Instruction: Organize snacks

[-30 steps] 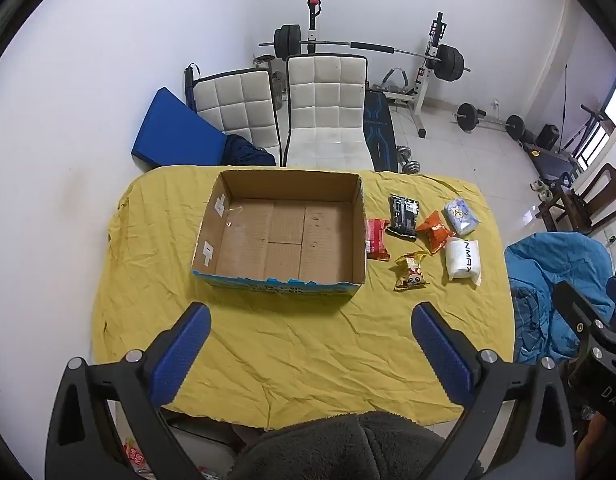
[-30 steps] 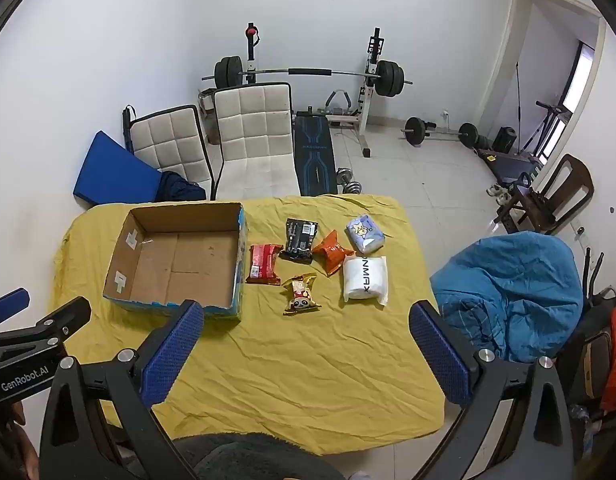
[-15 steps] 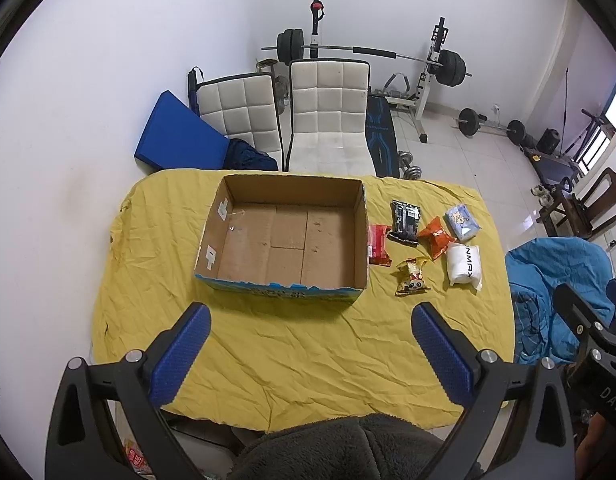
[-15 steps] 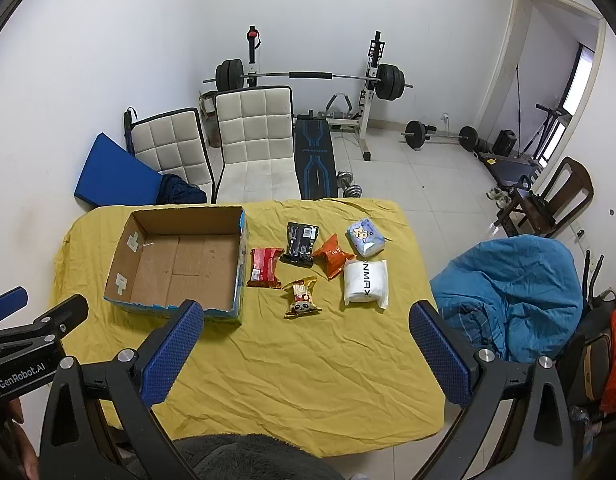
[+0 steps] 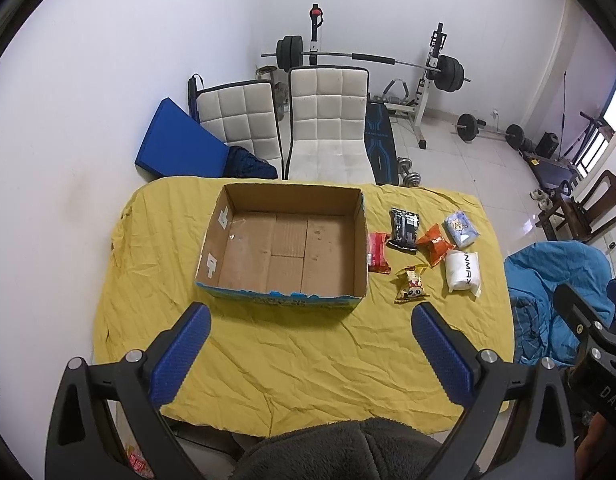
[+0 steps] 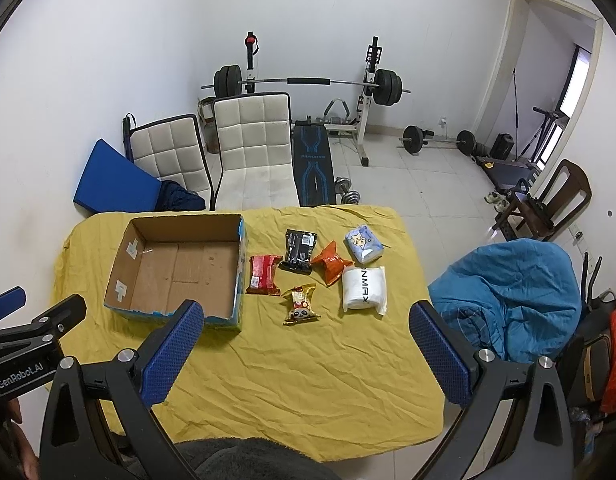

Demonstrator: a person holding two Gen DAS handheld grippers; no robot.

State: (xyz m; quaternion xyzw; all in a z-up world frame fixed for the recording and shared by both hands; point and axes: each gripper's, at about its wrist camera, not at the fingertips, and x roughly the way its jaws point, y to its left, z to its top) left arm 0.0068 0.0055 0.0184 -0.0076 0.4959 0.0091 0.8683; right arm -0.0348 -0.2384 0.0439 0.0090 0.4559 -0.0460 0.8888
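A table under a wrinkled yellow cloth (image 6: 292, 360) carries an open brown cardboard box (image 6: 180, 268), long axis left to right, on its left half. Right of the box lie six snack packets; the red one (image 6: 263, 274), lengthwise away from the viewer, is nearest its wall. Left gripper (image 5: 311, 352) and right gripper (image 6: 308, 350) hover spread wide, holding nothing.

i see table under wrinkled yellow cloth (image 6: 308, 380). open cardboard box (image 6: 180, 268) sits on my left part. just right of box: red packet (image 6: 263, 274), beside it black packet (image 6: 300, 250), orange packet (image 6: 331, 267), pale blue pack (image 6: 363, 244) farthest right. white pack (image 6: 365, 290) and small yellow packet (image 6: 301, 305) lie nearer me.
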